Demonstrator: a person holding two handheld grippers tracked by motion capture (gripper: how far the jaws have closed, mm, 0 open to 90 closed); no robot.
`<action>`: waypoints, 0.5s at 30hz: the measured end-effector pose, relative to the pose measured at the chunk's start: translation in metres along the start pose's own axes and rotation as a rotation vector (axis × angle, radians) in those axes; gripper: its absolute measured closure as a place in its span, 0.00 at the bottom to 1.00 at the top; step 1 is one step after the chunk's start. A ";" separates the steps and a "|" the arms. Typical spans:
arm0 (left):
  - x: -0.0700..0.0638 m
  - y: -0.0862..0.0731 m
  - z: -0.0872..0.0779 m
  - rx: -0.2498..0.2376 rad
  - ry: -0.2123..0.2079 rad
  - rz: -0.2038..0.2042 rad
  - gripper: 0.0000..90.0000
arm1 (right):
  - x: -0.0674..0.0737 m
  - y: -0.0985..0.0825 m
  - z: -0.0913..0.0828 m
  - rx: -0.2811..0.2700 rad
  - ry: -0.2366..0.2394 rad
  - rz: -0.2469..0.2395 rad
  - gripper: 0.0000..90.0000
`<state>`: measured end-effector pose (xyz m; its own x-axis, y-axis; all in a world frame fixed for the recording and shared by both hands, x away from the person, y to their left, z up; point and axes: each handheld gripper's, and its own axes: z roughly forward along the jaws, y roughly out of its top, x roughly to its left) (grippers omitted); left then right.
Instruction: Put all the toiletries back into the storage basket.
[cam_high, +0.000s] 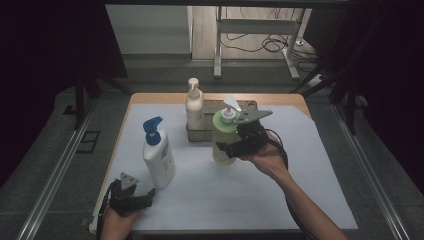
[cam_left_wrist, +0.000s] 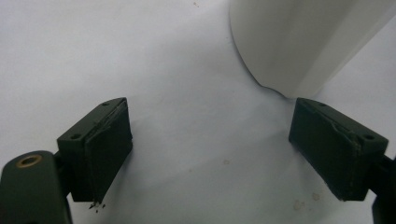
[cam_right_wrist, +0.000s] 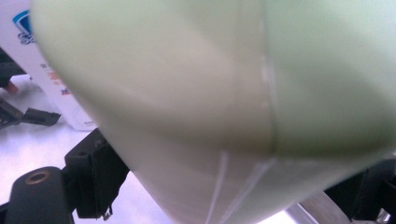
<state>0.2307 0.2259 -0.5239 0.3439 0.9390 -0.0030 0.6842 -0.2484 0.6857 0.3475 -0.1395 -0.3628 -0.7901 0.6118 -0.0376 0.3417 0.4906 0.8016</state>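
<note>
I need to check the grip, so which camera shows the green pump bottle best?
The high view: the whole green pump bottle shows there, white pump on top, with the right gripper closed around its body. The right gripper view gives a blurred close-up of its pale green side. The left gripper view looks elsewhere.

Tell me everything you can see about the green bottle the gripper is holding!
The green bottle is pale green, smooth plastic by its look, with a darker green collar and a white pump top. It stands about upright near the middle of the white table cover, just in front of a metal tray. The right gripper clamps its body from the side, one finger pressed against its wall.
</note>
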 end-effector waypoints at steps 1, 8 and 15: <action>0.000 0.000 0.000 0.000 0.000 0.000 0.15 | -0.001 0.001 0.000 0.000 0.000 0.001 0.13; 0.000 0.000 0.000 0.000 0.000 0.000 0.15 | -0.009 0.012 0.000 -0.011 -0.018 0.006 0.13; 0.000 0.000 0.000 0.000 0.000 0.001 0.15 | -0.015 0.021 -0.001 -0.016 -0.040 0.015 0.13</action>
<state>0.2307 0.2260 -0.5239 0.3447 0.9387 -0.0026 0.6840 -0.2492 0.6856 0.3658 -0.1389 -0.3447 -0.7638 0.6435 -0.0497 0.3443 0.4714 0.8119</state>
